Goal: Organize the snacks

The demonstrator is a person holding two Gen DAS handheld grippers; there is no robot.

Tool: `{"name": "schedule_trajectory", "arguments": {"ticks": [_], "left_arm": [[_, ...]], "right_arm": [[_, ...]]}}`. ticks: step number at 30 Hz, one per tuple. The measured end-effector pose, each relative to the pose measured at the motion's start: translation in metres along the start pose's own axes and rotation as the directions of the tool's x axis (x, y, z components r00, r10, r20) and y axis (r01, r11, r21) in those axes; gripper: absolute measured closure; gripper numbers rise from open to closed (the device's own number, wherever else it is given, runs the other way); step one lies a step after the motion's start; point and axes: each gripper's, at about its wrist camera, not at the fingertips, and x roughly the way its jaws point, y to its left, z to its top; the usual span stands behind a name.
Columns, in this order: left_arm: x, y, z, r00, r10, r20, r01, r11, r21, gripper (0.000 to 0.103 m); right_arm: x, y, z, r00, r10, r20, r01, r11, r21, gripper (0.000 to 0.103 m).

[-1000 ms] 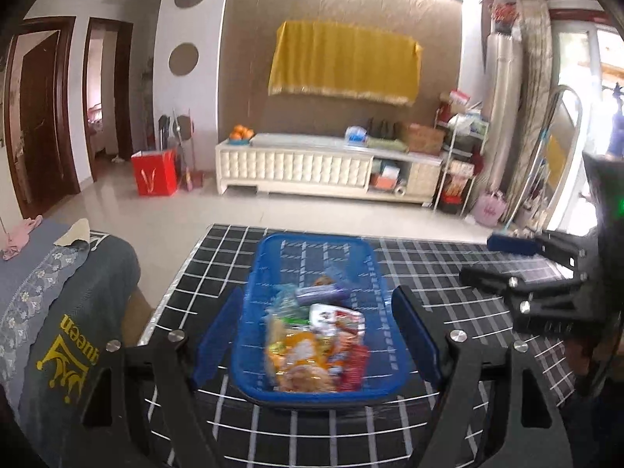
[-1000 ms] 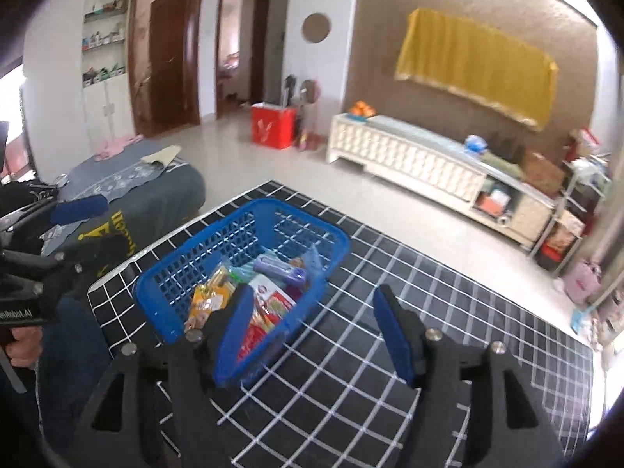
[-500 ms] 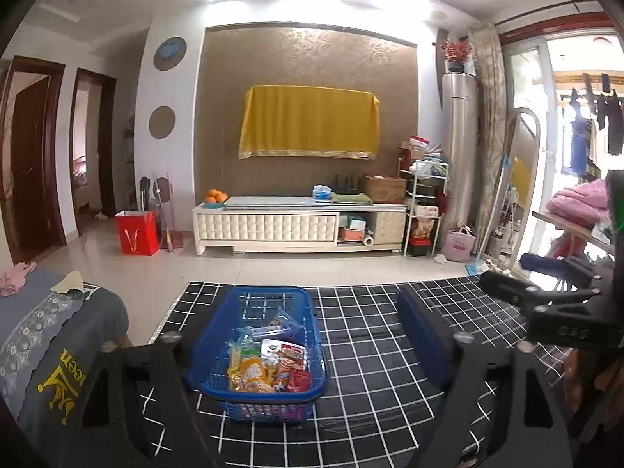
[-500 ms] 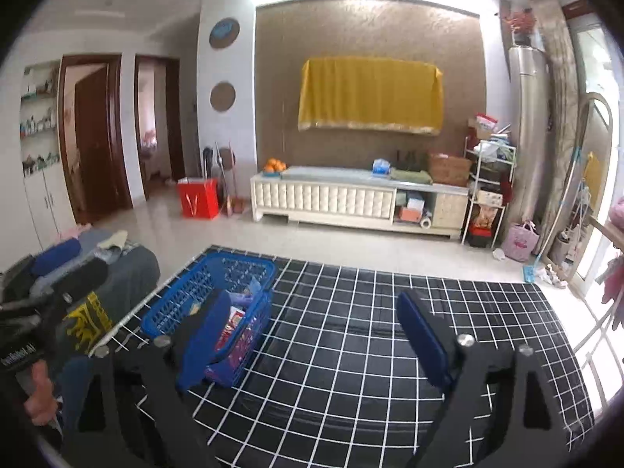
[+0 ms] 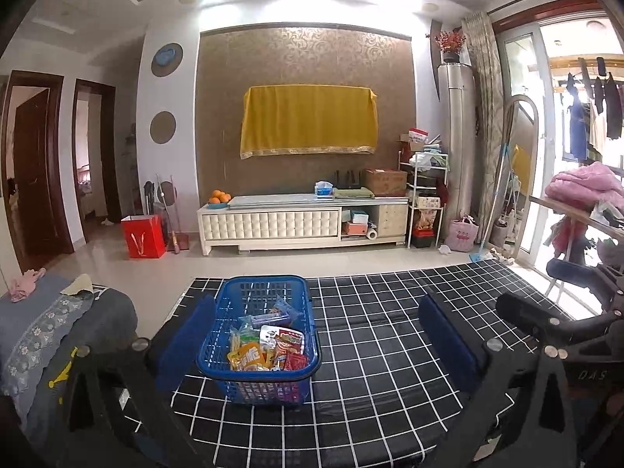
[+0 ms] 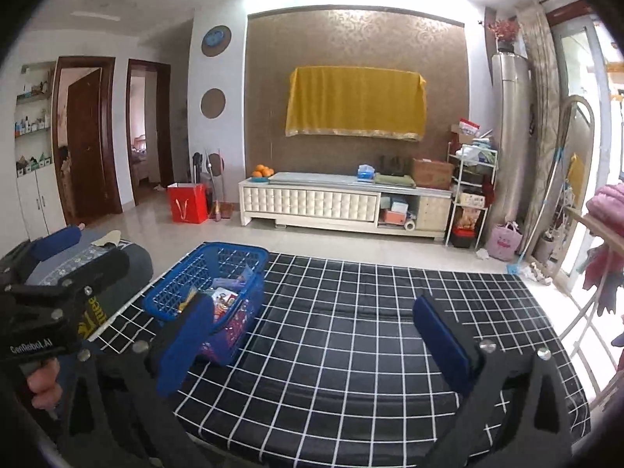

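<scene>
The blue basket (image 5: 259, 335) stands on the black checked surface (image 5: 390, 351), near its left edge, and holds the snack packets (image 5: 269, 349). Left gripper (image 5: 318, 339): jaws spread wide, holding nothing. Right gripper (image 6: 312, 335): jaws spread wide, holding nothing, with the basket to its left.

bright | ceiling glare | window blown out | fisheye vignette

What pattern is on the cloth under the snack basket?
Black with a white grid pattern on the tablecloth; clearest in the left wrist view.
</scene>
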Motion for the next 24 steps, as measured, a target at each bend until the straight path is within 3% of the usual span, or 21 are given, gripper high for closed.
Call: {"name": "schedule_trajectory", "arguments": {"ticks": [24], "left_arm": [[0.0026,-0.002,-0.0074,0.997,-0.059,-0.045,0.06,0.998,0.014,0.0]], "right_arm": [[-0.0066,0.0002,-0.0067,1.0,0.003,-0.022,-0.002,1.0,0.031,0.0]]}}
